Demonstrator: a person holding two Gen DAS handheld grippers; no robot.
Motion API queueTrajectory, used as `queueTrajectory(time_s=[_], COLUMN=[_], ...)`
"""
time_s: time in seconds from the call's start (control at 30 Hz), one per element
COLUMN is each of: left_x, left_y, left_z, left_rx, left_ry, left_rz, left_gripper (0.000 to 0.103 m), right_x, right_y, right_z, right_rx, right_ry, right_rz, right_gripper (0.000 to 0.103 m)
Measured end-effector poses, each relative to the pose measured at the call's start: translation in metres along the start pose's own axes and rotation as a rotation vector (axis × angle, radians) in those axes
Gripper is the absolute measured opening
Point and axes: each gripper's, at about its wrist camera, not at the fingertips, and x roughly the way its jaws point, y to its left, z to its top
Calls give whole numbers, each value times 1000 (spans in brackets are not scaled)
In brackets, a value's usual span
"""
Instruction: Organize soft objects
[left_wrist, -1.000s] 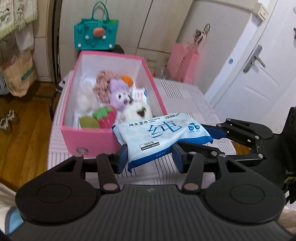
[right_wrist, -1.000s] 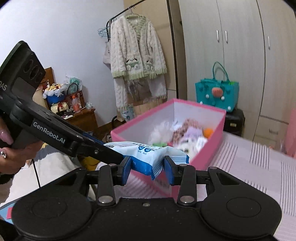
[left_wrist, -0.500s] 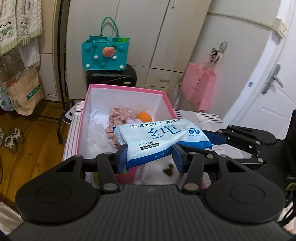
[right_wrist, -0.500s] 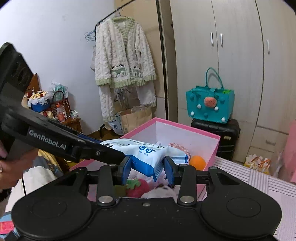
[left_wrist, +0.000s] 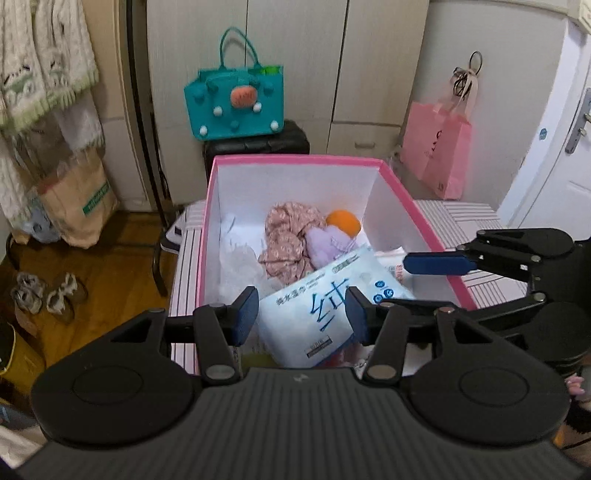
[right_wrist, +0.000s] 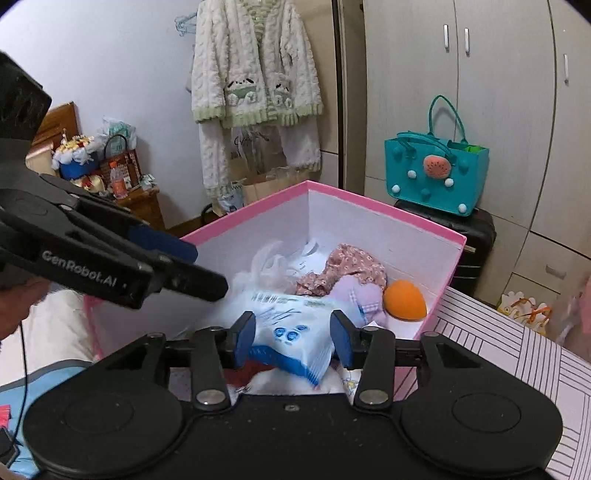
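Both my tongs over the pink box (left_wrist: 207, 236), left gripper (left_wrist: 301, 314) and right gripper (right_wrist: 293, 339) jaws opening, wet-wipes pack (left_wrist: 325, 310) loose between them, tilted atop the toys, far corner free, "GenRobot.AI" legible.

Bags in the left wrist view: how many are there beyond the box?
3: a teal tote bag on the black suitcase, a pink paper bag hanging right, a brown paper bag on the floor left. Others may be hidden.

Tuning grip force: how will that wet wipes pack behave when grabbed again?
The wipes pack sags across the toys in the pink box, so probably floppy. Its glossy film looks slippery. Likely dense for its size, being full.
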Motion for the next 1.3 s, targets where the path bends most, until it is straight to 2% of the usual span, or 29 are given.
queueTrajectory(time_s=[0.03,0.13,0.23,0.3,0.5,0.67,0.73,0.8,0.83,0.87,0.93,1.03,1.1,1.2,1.3], left_x=[-3,-17,-31,-39,-53,-58,-63,-69,-71,-72,-73,-68,-67,-74,-87], left_y=[-1,-7,-12,-15,-31,-42,-46,-50,-52,-54,-58,-68,-76,-87,-97], left_z=[0,-4,-7,-9,-19,-28,-31,-36,-38,-40,-45,-46,-47,-53,-64], left_rx=[-7,-2,-9,-26,-42,-55,-60,-53,-50,-51,-47,-31,-21,-24,-19], left_ry=[-12,-65,-99,-118,-169,-187,-196,-223,-241,-252,-253,-168,-144,-154,-206], left_rz=[-3,11,-15,-39,-94,-131,-121,-112,-96,-77,-49,-17,8,39,47], left_gripper=[51,52,57,60,65,67,73,92,97,101,103,103,103,103,103], right_x=[-4,-23,-44,-54,-77,-93,-99,-105,-111,-121,-139,-163,-176,-190,-203], right_y=[-1,1,7,8,-2,-5,-3,3,7,11,15,20,26,36,44], right_z=[0,-1,-5,-6,-14,-31,-34,-36,-38,-42,-46,-51,-55,-62,-69], right_rx=[3,2,-3,13,84,110,135,103,82,83,111,166,187,178,169], right_ry=[-7,-54,-95,-106,-75,-8,30,92,100,76,16,-76,-128,-208,-252], right_rz=[0,-32,-36,-47,-144,-254,-283,-252,-230,-226,-250,-303,-358,-431,-444], right_gripper=[61,68,78,79,79,90,95,95,95,95,95,95,95,95,95])
